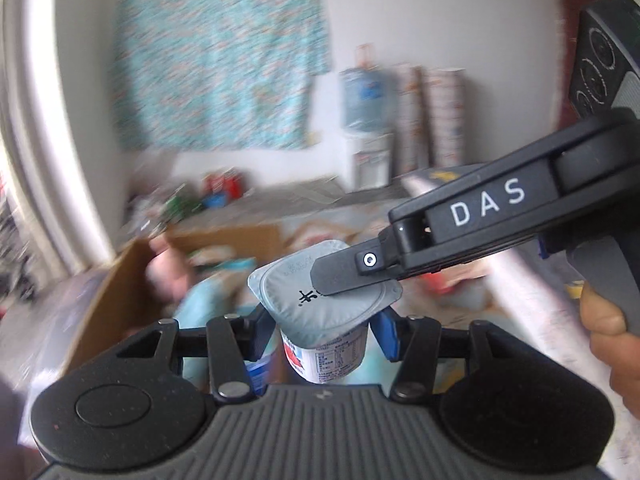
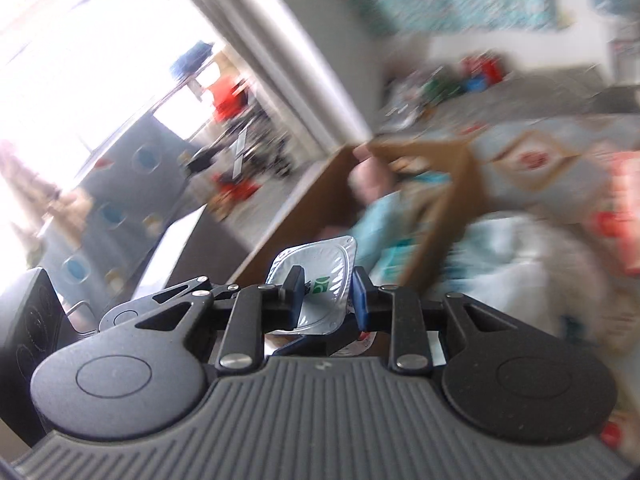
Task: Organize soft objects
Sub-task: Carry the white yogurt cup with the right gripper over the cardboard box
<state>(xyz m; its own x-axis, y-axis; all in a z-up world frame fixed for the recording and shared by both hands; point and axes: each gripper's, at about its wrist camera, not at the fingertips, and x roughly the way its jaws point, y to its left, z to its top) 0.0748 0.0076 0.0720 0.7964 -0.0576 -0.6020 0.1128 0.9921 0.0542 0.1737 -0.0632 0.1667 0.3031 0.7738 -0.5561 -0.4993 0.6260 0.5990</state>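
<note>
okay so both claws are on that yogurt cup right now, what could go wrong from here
The right claw pinches only the foil lid's edge of the yogurt cup; a pull could peel it open and spill. The left claw squeezes the thin cup body, which may crush. The cardboard box is motion-blurred, so a fast swing could miss it.

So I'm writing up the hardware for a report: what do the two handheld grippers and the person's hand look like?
Both are matte black-grey, with a ribbed body, round pivot discs, silver rivets and blue finger pads. The right gripper bears white "DAS" lettering and a grey handle; the bare hand shows no sleeve. The left gripper looks alike. No cables visible.
</note>
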